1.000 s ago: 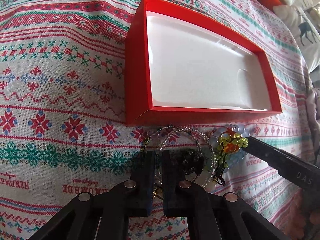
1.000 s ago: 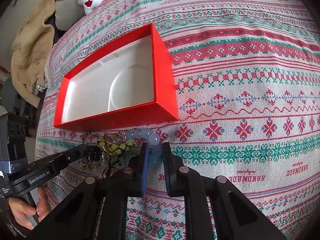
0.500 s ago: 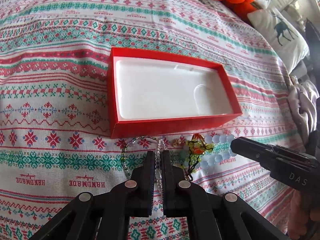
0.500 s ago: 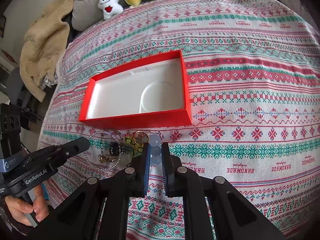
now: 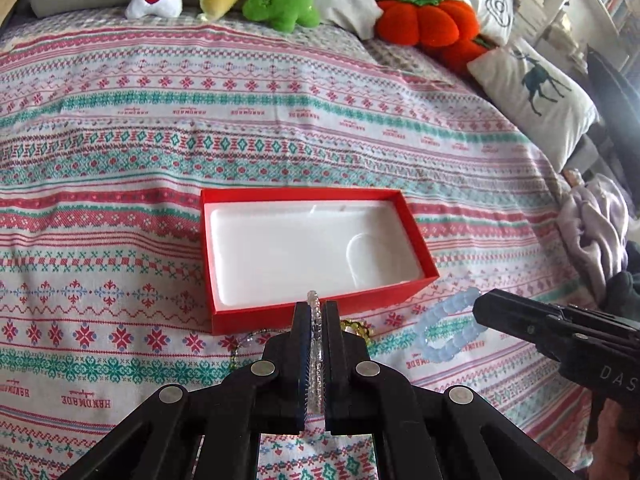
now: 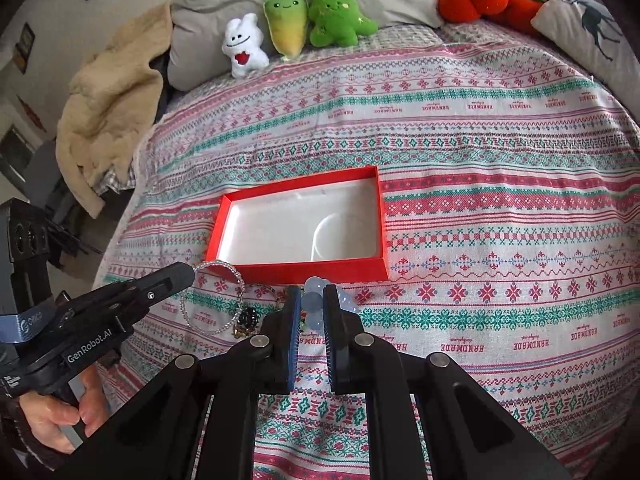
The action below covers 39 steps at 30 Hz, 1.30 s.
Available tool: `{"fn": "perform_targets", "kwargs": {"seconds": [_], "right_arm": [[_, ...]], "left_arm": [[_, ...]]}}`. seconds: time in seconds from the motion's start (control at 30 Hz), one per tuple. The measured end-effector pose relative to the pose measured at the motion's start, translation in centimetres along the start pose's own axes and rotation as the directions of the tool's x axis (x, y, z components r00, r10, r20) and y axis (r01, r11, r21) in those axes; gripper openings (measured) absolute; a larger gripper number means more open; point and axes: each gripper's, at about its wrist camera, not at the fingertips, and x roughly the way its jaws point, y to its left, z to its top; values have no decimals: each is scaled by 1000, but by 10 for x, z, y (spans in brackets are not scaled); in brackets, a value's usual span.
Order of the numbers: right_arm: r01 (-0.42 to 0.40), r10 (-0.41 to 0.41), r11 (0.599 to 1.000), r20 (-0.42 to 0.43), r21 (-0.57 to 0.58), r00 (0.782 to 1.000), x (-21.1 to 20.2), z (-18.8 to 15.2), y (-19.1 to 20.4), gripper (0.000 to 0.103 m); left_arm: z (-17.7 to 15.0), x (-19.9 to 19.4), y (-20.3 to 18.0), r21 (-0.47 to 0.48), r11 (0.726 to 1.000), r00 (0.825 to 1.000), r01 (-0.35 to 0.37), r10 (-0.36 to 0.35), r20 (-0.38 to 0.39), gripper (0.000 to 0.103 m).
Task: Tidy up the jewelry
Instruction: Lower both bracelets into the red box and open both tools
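Note:
A red box [image 5: 316, 308] with a white lining lies open on the patterned bedspread; it also shows in the right wrist view [image 6: 304, 270]. My left gripper [image 5: 315, 312] is shut on a clear beaded bracelet [image 5: 315, 344], held above the bed in front of the box; the bracelet hangs as a loop in the right wrist view [image 6: 214, 300]. My right gripper [image 6: 312, 300] is shut on a pale blue bead bracelet [image 6: 313, 304], which dangles in the left wrist view [image 5: 448, 330]. A small heap of gold and dark jewelry [image 6: 246, 318] lies on the bed before the box.
Plush toys [image 6: 296, 24], an orange pumpkin cushion [image 5: 428, 24] and pillows [image 5: 532, 92] line the far edge of the bed. A beige blanket [image 6: 108, 92] lies at the far left. Purple cloth [image 5: 596, 224] hangs off the right side.
Both grippers have risen and pulled back from the bed, each lifting its bracelet clear of the jewelry heap. The box now appears smaller and farther away.

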Motion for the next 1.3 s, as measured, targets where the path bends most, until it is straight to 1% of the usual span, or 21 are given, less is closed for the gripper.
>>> {"fn": "perform_targets", "kwargs": {"seconds": [0.13, 0.3, 0.47, 0.6, 0.67, 0.73, 0.87, 1.07, 1.13, 1.3], "right_arm": [[1, -1, 1000, 27, 10, 1000, -10, 8, 1, 12], [27, -27, 1000, 42, -11, 999, -12, 14, 9, 12], [51, -49, 998, 60, -34, 997, -10, 18, 18, 12], [60, -56, 996, 66, -65, 996, -5, 24, 27, 12], [59, -54, 996, 67, -74, 996, -1, 27, 31, 12], [30, -27, 998, 60, -64, 998, 4, 32, 32, 12], [-10, 15, 998, 68, -69, 998, 13, 46, 37, 12], [-61, 65, 995, 50, -79, 997, 37, 55, 43, 12], [-49, 53, 995, 46, -81, 998, 47, 56, 40, 12], [34, -32, 997, 25, -72, 999, 67, 57, 20, 12]], "left_arm": [[8, 1, -6, 1, 1000, 1000, 9, -9, 23, 0], [19, 3, -12, 4, 998, 996, 62, -62, 62, 0], [28, 19, -7, -7, 997, 993, 82, -81, 80, 0], [32, 32, 5, -24, 998, 994, 61, -59, 89, 0], [35, 36, 10, -27, 999, 995, 31, -28, 94, 0], [36, 40, 14, -25, 1000, 996, -6, 8, 93, 0], [35, 50, 25, -32, 998, 996, -52, 55, 72, 0], [35, 56, 31, -23, 995, 994, -96, 97, 60, 0], [34, 58, 32, -21, 994, 993, -107, 108, 56, 0], [34, 58, 35, -14, 992, 991, -123, 124, 52, 0]]}}
